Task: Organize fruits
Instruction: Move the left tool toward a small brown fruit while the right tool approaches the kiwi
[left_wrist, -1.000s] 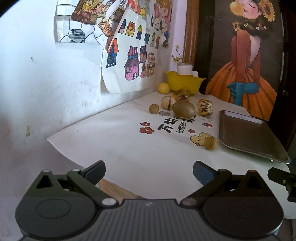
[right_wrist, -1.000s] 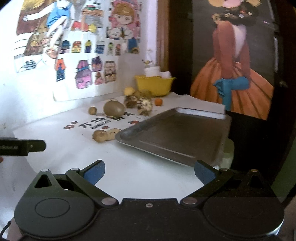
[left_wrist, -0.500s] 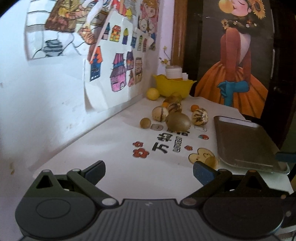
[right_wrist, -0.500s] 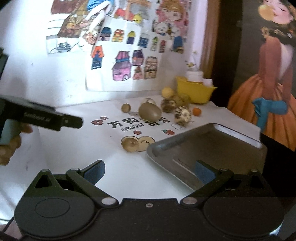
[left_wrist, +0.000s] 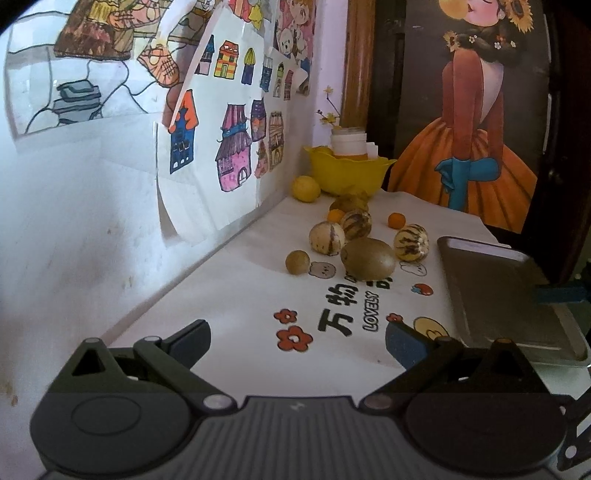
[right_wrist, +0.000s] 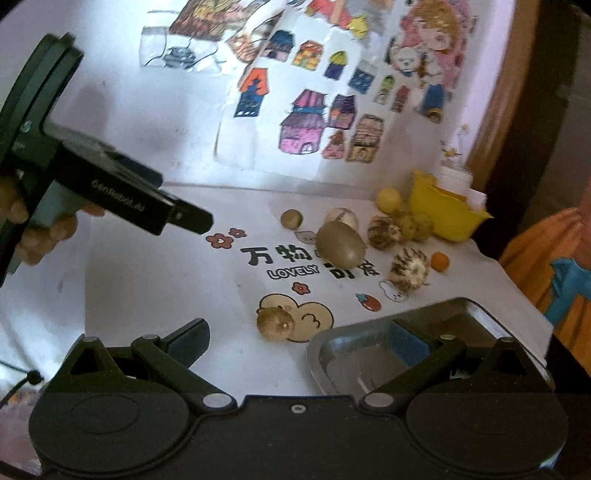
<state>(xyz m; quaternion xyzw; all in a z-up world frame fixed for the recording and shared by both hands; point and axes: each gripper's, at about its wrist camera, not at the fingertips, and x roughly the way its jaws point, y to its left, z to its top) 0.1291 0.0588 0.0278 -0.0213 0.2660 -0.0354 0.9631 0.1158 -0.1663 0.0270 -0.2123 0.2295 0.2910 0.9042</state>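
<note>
Both grippers are empty and spread wide, a posture that suits an approach rather than a carry. The left gripper (left_wrist: 297, 341) hovers low over the printed mat (left_wrist: 258, 291), fingers pointed at the fruit cluster straight ahead; the gap between its jaws looks ample for any fruit there. The kiwi (left_wrist: 367, 257) lies nearest in its line, with a small brown fruit (left_wrist: 297, 262) just left of it and striped fruits (left_wrist: 410, 242) beside and behind. Farther ahead a lemon (left_wrist: 306, 188) sits against the yellow bowl (left_wrist: 347, 173), and small oranges (left_wrist: 396, 220) lie among the pile.

The right gripper (right_wrist: 297, 341) hangs over the near corner of the tray (right_wrist: 332, 350), its right finger above the tray's floor. The tray is bare as far as can be seen, so sorting appears not to have begun; it probably sits to the right so fruit can be dropped there with a short swing. A lone brown fruit (right_wrist: 275, 324) rests just ahead of this gripper, beside the tray's rim, probably the easiest first pick. The fruits are round and loose, so a squeeze off-centre might roll them. To the right gripper's left, the person's hand (right_wrist: 33, 225) grips the other tool's handle.
</note>
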